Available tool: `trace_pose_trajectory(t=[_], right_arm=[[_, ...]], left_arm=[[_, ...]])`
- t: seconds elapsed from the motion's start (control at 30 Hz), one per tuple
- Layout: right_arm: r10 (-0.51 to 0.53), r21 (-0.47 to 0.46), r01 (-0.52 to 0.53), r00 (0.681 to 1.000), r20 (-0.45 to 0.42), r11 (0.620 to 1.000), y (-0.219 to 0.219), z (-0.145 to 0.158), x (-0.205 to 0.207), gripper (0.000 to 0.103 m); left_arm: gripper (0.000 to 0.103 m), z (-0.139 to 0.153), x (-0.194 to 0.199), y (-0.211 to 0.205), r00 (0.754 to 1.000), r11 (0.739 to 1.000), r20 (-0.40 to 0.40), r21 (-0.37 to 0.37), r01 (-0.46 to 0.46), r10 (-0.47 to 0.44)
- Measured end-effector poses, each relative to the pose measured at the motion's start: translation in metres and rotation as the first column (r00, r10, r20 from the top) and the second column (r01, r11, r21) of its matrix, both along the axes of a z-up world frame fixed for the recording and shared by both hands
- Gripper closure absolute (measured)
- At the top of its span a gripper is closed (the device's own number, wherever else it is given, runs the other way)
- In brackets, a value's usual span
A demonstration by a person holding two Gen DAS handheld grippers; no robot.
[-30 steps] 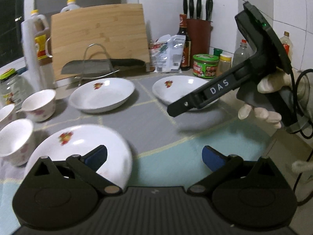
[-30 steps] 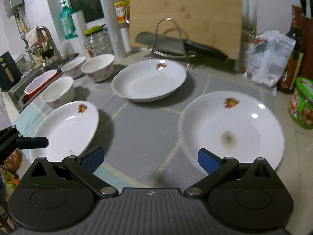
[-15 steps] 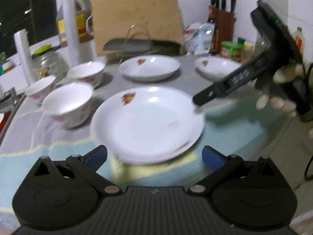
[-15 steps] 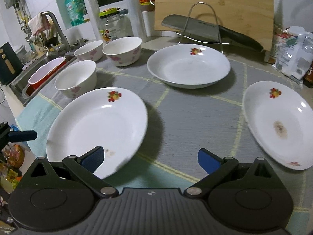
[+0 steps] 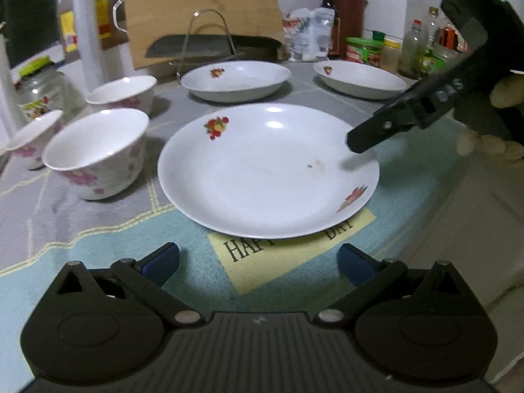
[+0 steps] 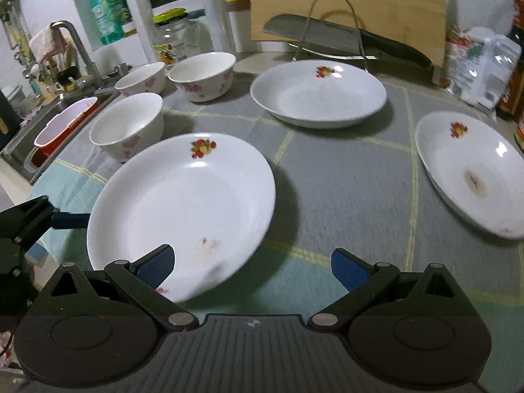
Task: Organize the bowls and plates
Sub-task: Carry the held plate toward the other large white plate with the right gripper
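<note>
Left wrist view: nothing is stacked yet — three plates and three bowls sit apart on the surface. Both tools are spread and empty, the nearest plate [image 5: 268,170] at twelve o'clock of the left tool [image 5: 258,262] — the right tool [image 6: 252,265] faces its edge.

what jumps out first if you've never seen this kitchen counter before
Three white plates with fruit prints spread over the grey mat; the nearest plate lies right ahead of both open grippers. Three floral bowls cluster to its left by the sink. Behind, a cleaver rests on a wire rack against a wooden cutting board.
</note>
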State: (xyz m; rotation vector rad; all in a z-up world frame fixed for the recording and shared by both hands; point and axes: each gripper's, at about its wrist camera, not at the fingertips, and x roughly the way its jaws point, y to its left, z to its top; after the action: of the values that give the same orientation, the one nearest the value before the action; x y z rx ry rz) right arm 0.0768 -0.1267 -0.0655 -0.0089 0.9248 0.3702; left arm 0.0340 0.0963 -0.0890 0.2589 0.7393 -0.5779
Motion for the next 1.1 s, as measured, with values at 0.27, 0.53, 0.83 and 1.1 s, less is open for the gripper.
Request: trace_pose_trajectory(t=[0.27,0.53,0.83,1.1], right_arm=[[0.067,0.007,-0.067,0.996,-0.055,0.998,0.006,-0.012,0.009,0.000],[0.190,-0.004,-0.191,0.978,-0.081,0.982,0.021,-0.018,0.031,0.000],[0.218,0.032,-0.216,0.972,-0.089,0.976,0.030,-0.019,0.056,0.000],[0.242,0.052,-0.239,0.966,-0.091,0.970,0.035,-0.019,0.069,0.000]], left_arm=[[0.000,-0.004,0.013,0.000,0.999,0.999,0.009,-0.025,0.048,-0.048],[0.000,-0.006,0.015,0.000,0.999,0.998,0.032,-0.041,0.038,-0.037],[0.000,-0.007,0.016,0.003,0.998,0.997,0.049,-0.053,0.053,-0.050],[0.000,-0.007,0.017,0.004,0.996,0.996,0.051,-0.054,0.074,-0.071]])
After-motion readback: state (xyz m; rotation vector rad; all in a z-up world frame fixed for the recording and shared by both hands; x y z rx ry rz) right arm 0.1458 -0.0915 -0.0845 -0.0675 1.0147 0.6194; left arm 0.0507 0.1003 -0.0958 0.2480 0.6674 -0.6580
